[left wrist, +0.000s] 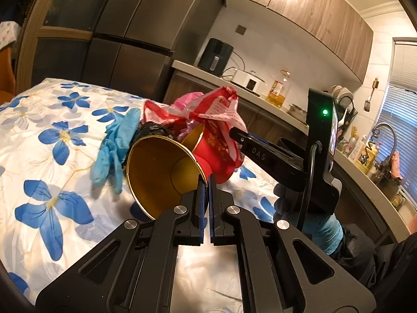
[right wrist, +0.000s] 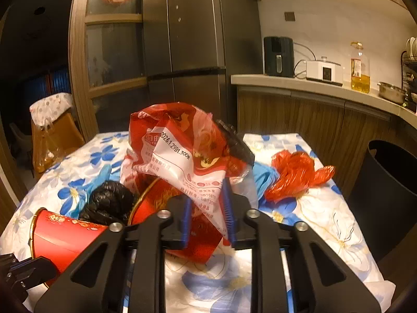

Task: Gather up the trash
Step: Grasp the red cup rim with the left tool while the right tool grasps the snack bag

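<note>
We see a table under a white cloth with blue flowers (left wrist: 52, 135), and the trash heaped at its middle. Our left gripper (left wrist: 206, 182) has its blue pads pressed together on the rim of a red paper cup (left wrist: 161, 172), which lies on its side with its gold inside facing the left wrist camera. Just behind the cup sit a crumpled blue glove (left wrist: 117, 146) and a black plastic bag (right wrist: 109, 203).

Our right gripper (right wrist: 208, 206) pinches a red and white printed wrapper (right wrist: 177, 151) between its pads; the wrapper stands bunched above a second red cup (right wrist: 166, 203), and in the right wrist view we cannot tell whether the pads also catch that cup's rim.

Farther right on the cloth lies a crumpled red plastic bag (right wrist: 297, 174), apart from both grippers. A black bin (right wrist: 391, 190) stands beside the table's right edge. Behind it runs a kitchen counter (right wrist: 299, 83) with an air fryer (right wrist: 278, 56) and an oil bottle (right wrist: 360, 67)
</note>
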{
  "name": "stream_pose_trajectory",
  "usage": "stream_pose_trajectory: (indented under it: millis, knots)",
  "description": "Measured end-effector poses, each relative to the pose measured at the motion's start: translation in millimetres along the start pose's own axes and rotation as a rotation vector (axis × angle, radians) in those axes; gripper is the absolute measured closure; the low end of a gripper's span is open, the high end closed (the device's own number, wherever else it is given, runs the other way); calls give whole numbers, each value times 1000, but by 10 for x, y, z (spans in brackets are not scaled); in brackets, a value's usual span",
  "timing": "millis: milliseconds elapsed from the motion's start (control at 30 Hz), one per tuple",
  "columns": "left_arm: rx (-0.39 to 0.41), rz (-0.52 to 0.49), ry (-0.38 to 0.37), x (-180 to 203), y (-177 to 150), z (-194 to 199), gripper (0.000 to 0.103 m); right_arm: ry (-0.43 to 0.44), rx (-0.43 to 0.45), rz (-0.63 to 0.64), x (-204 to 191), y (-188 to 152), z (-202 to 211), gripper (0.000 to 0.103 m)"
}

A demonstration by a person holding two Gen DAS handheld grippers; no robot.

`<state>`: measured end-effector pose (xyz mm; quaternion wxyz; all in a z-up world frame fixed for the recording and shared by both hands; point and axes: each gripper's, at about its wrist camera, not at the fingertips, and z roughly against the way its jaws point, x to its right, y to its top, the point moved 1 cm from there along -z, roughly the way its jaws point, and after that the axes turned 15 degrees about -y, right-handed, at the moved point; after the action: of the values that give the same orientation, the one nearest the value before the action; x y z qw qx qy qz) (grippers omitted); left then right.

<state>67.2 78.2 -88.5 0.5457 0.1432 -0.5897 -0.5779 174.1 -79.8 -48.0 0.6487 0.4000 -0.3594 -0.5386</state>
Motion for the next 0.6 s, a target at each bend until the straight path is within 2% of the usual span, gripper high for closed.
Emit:
stream_pose_trajectory:
  millis: [167,600]
  knots:
    - [-13,3,2,19,3,-90,101,-10,69,-10,80,77,170,97]
    - [-17,-18,10,181,-19,-116,101,59,162,-83,360,196,646,97]
